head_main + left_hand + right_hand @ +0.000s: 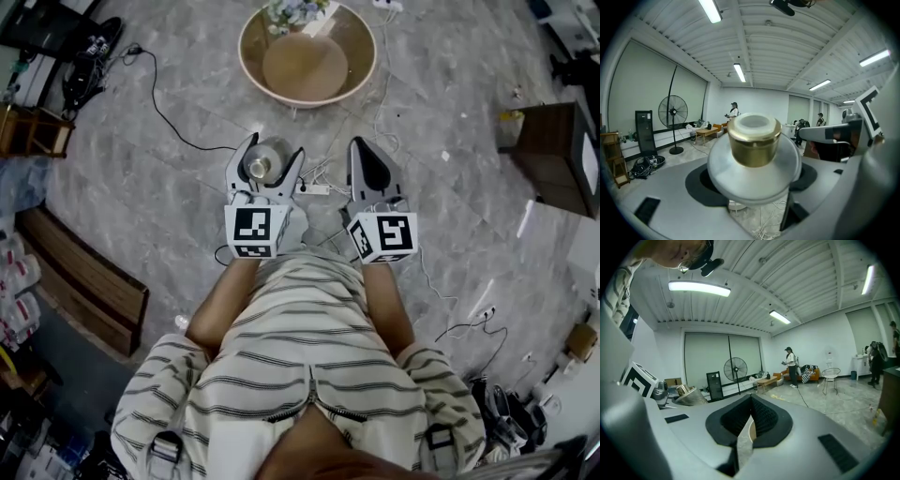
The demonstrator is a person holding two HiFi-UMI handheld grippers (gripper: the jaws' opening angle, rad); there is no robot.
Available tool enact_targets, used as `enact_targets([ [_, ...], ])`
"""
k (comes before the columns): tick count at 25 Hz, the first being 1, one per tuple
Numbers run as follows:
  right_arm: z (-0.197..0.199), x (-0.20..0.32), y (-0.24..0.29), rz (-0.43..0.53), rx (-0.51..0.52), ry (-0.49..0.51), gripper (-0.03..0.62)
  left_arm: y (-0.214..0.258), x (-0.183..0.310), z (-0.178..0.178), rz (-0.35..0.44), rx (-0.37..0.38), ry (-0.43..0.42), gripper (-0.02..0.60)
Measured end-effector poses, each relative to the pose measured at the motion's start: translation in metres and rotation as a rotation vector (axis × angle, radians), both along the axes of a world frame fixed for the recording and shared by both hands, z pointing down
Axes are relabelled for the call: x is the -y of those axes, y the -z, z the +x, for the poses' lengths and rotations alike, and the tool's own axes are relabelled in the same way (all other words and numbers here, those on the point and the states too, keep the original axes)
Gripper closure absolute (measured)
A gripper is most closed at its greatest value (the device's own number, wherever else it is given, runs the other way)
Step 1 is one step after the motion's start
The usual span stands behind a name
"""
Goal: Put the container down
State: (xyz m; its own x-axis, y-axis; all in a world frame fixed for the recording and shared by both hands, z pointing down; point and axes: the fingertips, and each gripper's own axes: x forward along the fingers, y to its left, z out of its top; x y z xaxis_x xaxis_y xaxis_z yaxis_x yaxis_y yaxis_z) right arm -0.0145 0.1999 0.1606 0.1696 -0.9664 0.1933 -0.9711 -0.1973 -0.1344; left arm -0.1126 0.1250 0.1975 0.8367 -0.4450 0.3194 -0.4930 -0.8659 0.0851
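Note:
A frosted round container (754, 173) with a gold neck (753, 143) sits between the jaws of my left gripper (757, 194), its mouth facing the camera. The dark pads (701, 185) press on its sides, so the gripper is shut on it. In the head view the container (260, 167) is held in the left gripper (273, 152) above the floor, in front of the person's body. My right gripper (362, 148) is beside it on the right, jaws together with nothing between them. In the right gripper view its tips (751, 401) meet, and the container (690, 397) shows at the left.
A large pink basin (361, 82) with brown water and flowers at its far rim stands on the marble floor ahead. A white power strip (317, 189) and cables lie under the grippers. A wooden bench (84, 272) is left, a dark cabinet (548, 150) right. A standing fan (672, 112) and people are farther off.

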Motion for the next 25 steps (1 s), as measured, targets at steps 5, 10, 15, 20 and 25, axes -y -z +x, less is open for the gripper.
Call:
enact_targets([
  [5, 0.014, 0.035, 0.000, -0.007, -0.002, 0.001, 0.586, -0.003, 0.033, 0.016, 0.000, 0.007, -0.014, 0.252],
  [10, 0.024, 0.056, -0.004, -0.019, 0.018, 0.004, 0.586, -0.013, 0.055, 0.029, -0.006, 0.025, -0.019, 0.252],
  [15, 0.042, 0.073, -0.020, -0.041, 0.020, 0.029, 0.586, -0.029, 0.072, 0.048, -0.015, 0.045, -0.003, 0.252],
  [20, 0.071, 0.105, -0.045, -0.067, 0.022, 0.080, 0.586, -0.056, 0.092, 0.078, -0.025, 0.068, 0.019, 0.252],
  [25, 0.105, 0.139, -0.075, -0.097, 0.037, 0.163, 0.586, -0.095, 0.111, 0.108, -0.052, 0.107, 0.073, 0.250],
])
